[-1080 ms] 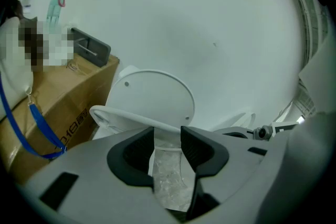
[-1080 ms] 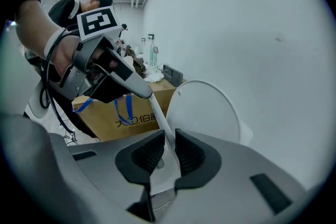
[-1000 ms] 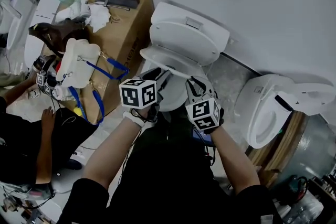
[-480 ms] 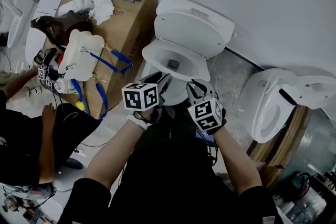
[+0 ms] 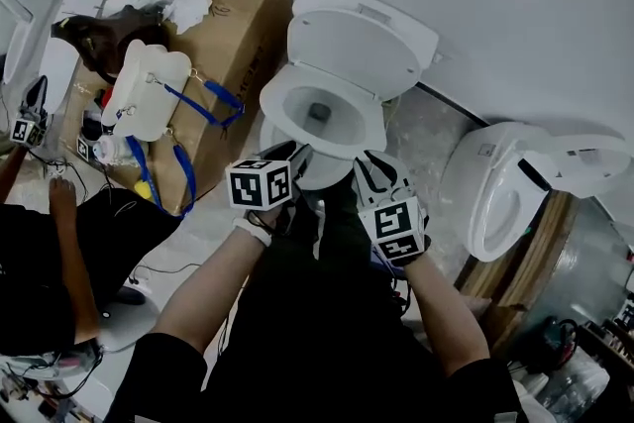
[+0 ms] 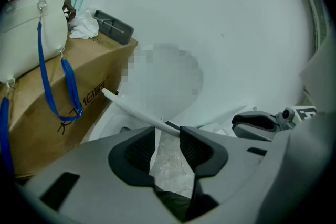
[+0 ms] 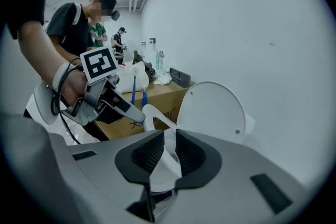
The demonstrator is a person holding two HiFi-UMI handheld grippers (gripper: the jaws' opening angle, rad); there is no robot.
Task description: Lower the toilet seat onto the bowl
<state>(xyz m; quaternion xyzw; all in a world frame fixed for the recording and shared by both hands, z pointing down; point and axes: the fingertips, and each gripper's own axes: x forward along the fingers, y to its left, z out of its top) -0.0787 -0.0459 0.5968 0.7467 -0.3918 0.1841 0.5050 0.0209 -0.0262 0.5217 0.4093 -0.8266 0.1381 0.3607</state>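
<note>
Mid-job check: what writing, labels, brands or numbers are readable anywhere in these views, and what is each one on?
Cardboard box, side print: dark characters, too blurred to read.
Marker cubes: black-and-white square patterns only, no words or numbers.
Toilet: no legible label or brand.
Nothing in these views can be quoted as readable text.
</note>
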